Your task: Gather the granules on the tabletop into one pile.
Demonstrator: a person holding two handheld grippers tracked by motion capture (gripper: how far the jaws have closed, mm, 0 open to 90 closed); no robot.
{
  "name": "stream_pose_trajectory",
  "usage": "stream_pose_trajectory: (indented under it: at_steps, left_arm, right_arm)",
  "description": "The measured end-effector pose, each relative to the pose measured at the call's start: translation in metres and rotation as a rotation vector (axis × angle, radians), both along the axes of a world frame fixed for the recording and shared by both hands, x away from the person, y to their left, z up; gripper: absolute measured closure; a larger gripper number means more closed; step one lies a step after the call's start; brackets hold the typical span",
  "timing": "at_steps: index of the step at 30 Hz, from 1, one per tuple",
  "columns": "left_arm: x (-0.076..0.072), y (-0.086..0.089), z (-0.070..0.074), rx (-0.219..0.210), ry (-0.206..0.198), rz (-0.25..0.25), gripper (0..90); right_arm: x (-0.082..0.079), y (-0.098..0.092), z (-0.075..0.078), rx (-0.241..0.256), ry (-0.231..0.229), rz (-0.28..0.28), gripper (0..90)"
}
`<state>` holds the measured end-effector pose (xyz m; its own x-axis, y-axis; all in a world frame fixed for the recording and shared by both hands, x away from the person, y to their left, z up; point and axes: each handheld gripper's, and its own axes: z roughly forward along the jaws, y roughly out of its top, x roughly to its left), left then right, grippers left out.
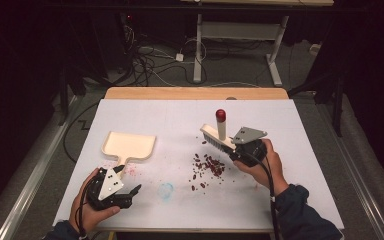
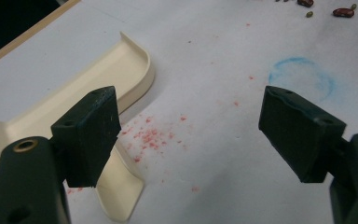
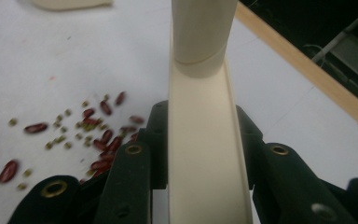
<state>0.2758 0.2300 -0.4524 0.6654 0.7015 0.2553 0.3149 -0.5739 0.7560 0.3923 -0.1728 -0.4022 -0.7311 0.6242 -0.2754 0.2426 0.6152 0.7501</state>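
The right gripper (image 1: 237, 146) is clenched on the brush (image 1: 217, 137), its jaws pinching the cream back of the head while the red-tipped handle stands up above it; the bristles rest on the desk (image 1: 300, 150) just beyond the beans (image 1: 207, 166), which lie scattered in a loose patch between the brush and the person's side. The left gripper (image 1: 130, 192) is released, jaws wide apart, hovering just beside the handle of the dustpan (image 1: 128, 145), which lies flat on the desk well apart from the beans. To sweep well, the left gripper should first close on the dustpan handle (image 2: 119, 191) and bring the open lip up against the near edge of the patch, pressed flat so nothing slips under. The brush then wants short, low strokes toward the pan, bristles kept in contact, gathering the stray green bits (image 3: 60, 133) too, since hard flicks would likely scatter the round beans
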Motion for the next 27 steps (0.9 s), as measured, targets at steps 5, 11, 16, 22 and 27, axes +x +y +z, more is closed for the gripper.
stream_pose_trajectory:
  at_steps: [5,11,16,22,27]
  left_arm:
    - [0.0,-0.001,-0.001,0.0,0.005,-0.002,20.2]
    - [0.002,-0.001,-0.002,0.002,0.012,0.0,20.2]
    - [0.002,0.0,-0.002,0.004,0.016,-0.003,20.2]
    - [0.002,0.004,-0.001,-0.025,0.021,0.0,20.2]
    - [0.001,0.004,-0.001,-0.033,0.023,0.007,20.2]
  right_arm:
    - [0.032,0.006,-0.004,-0.017,-0.038,-0.024,67.8]
    - [0.067,0.027,-0.016,-0.073,-0.083,-0.002,67.8]
    - [0.077,0.043,-0.034,-0.105,-0.115,0.068,67.8]
    - [0.066,0.055,-0.044,-0.075,-0.08,0.165,67.8]
    - [0.048,0.053,-0.045,-0.063,-0.062,0.269,67.7]
